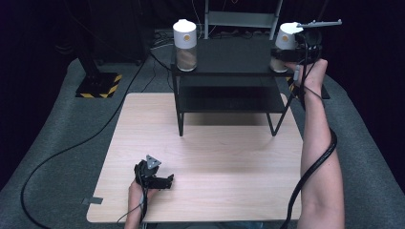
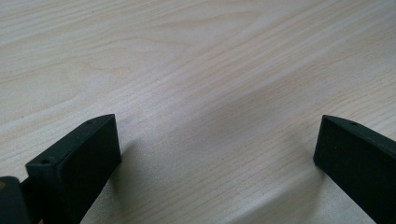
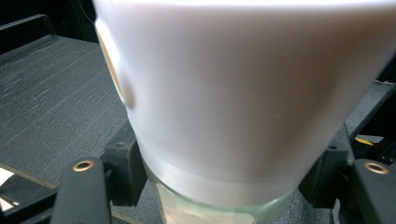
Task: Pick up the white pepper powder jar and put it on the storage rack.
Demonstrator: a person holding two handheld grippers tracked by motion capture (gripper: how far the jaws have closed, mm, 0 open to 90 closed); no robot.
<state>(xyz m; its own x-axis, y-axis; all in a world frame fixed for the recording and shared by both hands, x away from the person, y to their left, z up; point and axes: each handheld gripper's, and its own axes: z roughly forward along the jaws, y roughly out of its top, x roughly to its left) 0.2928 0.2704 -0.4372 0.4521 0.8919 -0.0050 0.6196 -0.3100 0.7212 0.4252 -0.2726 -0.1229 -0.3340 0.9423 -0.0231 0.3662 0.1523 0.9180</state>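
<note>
My right tongs (image 1: pixel 282 56) grip the right jar (image 1: pixel 285 45) at the right end of the black shelf's (image 1: pixel 229 59) top deck. It is a glass body under a tall white cap (image 3: pixel 233 93), so I judge it stiff, smooth, breakable and fairly heavy for its size. My jaws clamp it just below the cap, on the glass (image 3: pixel 210 205); that seems a sound place, since the cap's rim should stop it from slipping down. My right forearm reaches far forward, wrist raised to shelf height. My left tongs (image 1: pixel 165 181) rest wide and empty on the wooden surface (image 2: pixel 196 70). A second jar (image 1: pixel 185 45) stands at the shelf's left end.
</note>
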